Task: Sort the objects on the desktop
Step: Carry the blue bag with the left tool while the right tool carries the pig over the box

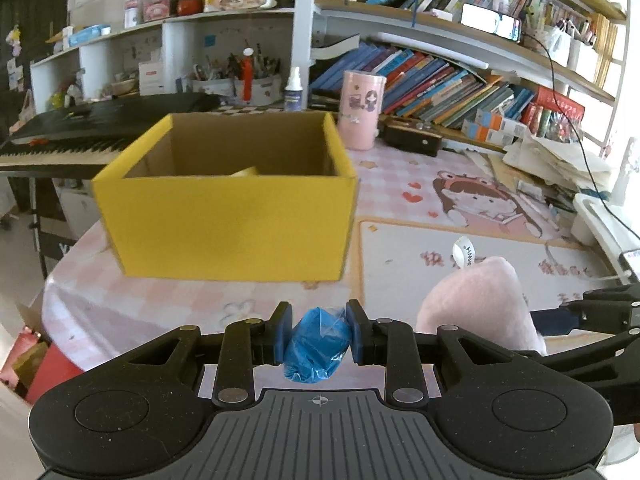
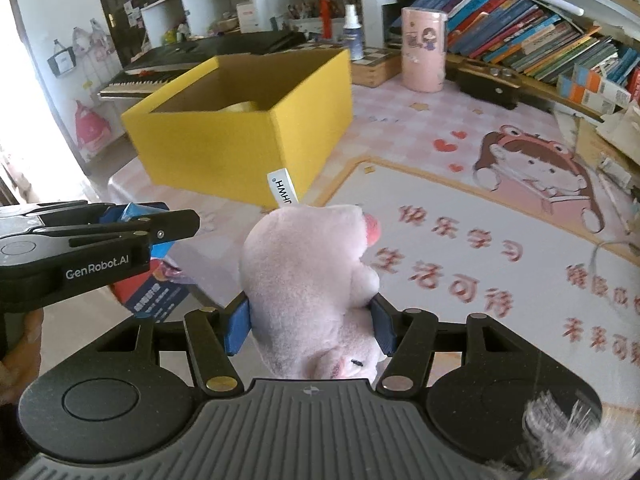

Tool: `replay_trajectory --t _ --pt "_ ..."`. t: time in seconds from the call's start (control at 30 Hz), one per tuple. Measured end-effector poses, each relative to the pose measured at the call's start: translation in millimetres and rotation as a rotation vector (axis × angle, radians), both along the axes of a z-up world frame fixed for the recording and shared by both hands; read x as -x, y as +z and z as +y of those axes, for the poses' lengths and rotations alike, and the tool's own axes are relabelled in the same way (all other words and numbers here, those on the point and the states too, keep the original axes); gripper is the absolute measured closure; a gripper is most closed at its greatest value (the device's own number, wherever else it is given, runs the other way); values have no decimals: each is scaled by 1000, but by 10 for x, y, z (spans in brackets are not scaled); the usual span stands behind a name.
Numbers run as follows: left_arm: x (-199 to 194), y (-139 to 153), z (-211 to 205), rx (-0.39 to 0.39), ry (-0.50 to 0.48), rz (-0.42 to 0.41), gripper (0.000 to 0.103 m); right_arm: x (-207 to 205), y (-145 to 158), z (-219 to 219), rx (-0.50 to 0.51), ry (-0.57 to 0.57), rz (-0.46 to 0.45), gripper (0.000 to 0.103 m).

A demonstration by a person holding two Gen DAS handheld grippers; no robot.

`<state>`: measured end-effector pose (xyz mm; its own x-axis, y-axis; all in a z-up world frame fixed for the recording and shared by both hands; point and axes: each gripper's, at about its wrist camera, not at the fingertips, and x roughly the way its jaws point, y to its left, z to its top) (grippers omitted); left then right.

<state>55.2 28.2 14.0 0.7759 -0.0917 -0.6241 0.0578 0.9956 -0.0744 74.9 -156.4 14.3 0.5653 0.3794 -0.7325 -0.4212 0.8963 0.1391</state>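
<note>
Pink plush pig (image 2: 308,280), "JHWH" tag (image 2: 285,188)

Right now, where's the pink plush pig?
The pink plush pig is clamped in the right claw, above the desk mat, right of the left claw, short of the yellow box.

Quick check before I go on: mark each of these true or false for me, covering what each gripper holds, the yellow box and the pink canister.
1. The left gripper is shut on a crumpled blue plastic-wrapped bundle. True.
2. The right gripper is open and holds nothing. False: its fingers clamp a pink plush pig toy.
3. The open yellow cardboard box lies on its side. False: it stands upright, opening upward.
4. Something pale yellow already lies inside the box. True.
5. The tall pink cartoon-printed canister stands inside the box. False: it stands on the desk beyond the box, by the books.
</note>
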Motion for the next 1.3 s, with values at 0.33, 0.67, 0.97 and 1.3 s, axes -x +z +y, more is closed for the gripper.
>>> replay_trajectory --t 0.33,0.67,0.97,1.3 --pt "322 0 536 -20 57 -8 76 242 -61 552 -25 50 1 46" --pt "437 119 900 -4 135 -57 76 272 80 956 -15 130 -37 46" --pt "248 285 1062 16 160 -125 76 117 347 1068 -44 107 -111 46" --pt "-153 506 1161 17 197 -205 76 -356 658 1099 -85 73 -207 46"
